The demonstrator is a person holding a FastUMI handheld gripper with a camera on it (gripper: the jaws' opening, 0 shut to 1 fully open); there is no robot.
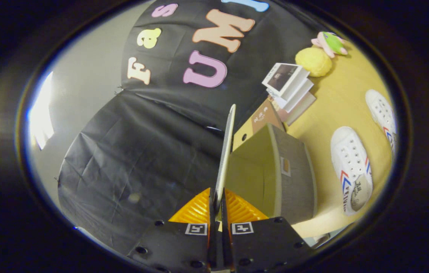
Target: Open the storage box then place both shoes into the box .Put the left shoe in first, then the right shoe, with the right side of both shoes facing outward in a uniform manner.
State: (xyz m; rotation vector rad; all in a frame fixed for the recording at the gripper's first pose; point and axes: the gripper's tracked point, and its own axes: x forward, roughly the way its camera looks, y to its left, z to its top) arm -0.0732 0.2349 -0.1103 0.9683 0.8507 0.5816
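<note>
**Lid pinched and swung up, box open, shoes waiting**

Gripper (218, 206) at bottom centre of the frame, its orange fingers (195, 210) pressed together on the thin edge of the lid (226, 151), which runs edge-on up from the fingertips toward mid-frame. The pinch at the free edge probably gives the best leverage to swing the lid up on its hinge side.

Storage box (294, 178) sits just right of the fingers, centre-right of the frame, grey outer wall and pale interior showing; it looks open and nothing can be seen inside. The view is rolled, so the yellow table (347, 106) fills the right side.

Two white shoes on the table, right of the box and apart from it: the near shoe (351, 170) at right-centre, the far shoe (381, 112) above it. Which is left or right cannot be told.

Stack of books (288, 85), yellow ball (313, 61) and small plush toy (330, 42) in the upper right, beyond the box, clear of the work.

Judgement: opening step near done; lid likely needs to rest open before release, or it could drop shut.
</note>
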